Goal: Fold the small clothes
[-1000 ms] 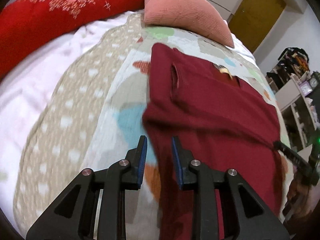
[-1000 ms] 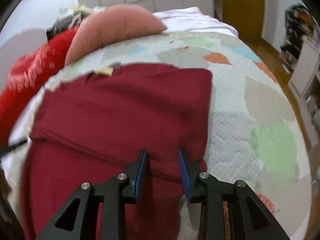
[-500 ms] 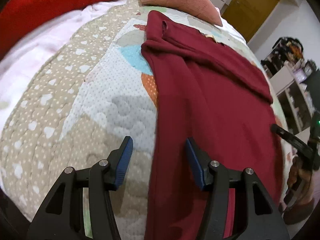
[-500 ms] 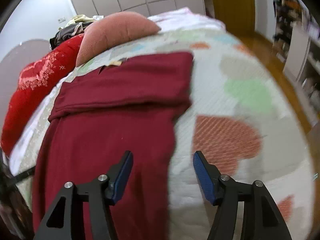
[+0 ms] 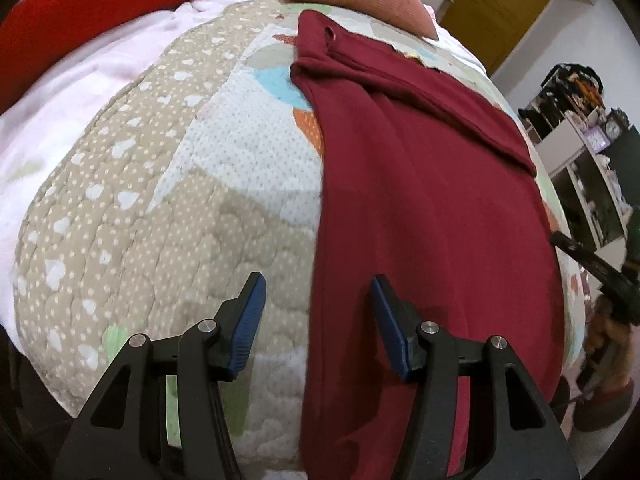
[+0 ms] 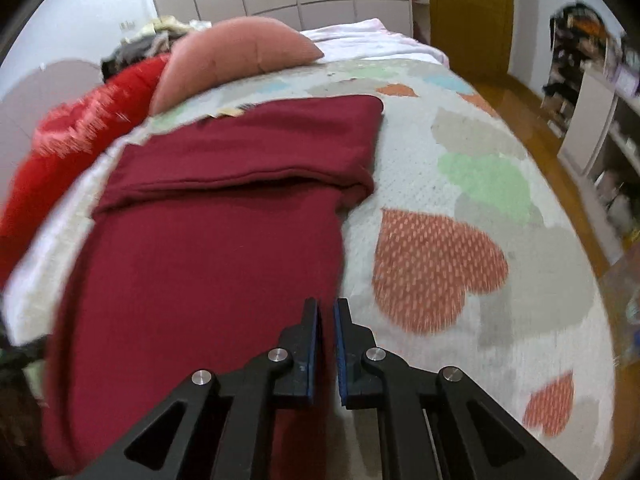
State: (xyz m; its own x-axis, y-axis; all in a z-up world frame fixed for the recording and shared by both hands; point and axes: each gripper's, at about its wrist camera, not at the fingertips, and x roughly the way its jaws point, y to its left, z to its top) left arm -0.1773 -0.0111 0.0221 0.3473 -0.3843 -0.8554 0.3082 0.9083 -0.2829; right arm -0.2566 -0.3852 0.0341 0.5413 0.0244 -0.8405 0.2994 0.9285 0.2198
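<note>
A dark red garment (image 5: pixel 424 200) lies flat on the patchwork quilt (image 5: pixel 160 208), its far end folded back over itself. It also shows in the right wrist view (image 6: pixel 208 248). My left gripper (image 5: pixel 316 308) is open and empty, its jaws straddling the garment's near left edge. My right gripper (image 6: pixel 327 320) is nearly shut at the garment's near right edge. A narrow gap shows between its pads; whether cloth is pinched I cannot tell.
A pink cushion (image 6: pixel 236 56) and a red blanket (image 5: pixel 120 4) lie at the bed's far end. Shelves (image 6: pixel 604 128) stand on a wooden floor (image 6: pixel 536 120) to the right. A yellow door (image 5: pixel 500 4) is behind the bed.
Both grippers let go of the folded-over far end and drew back toward the garment's near end. The left opened wide and stays open. The right opened, then closed to a narrow gap.
</note>
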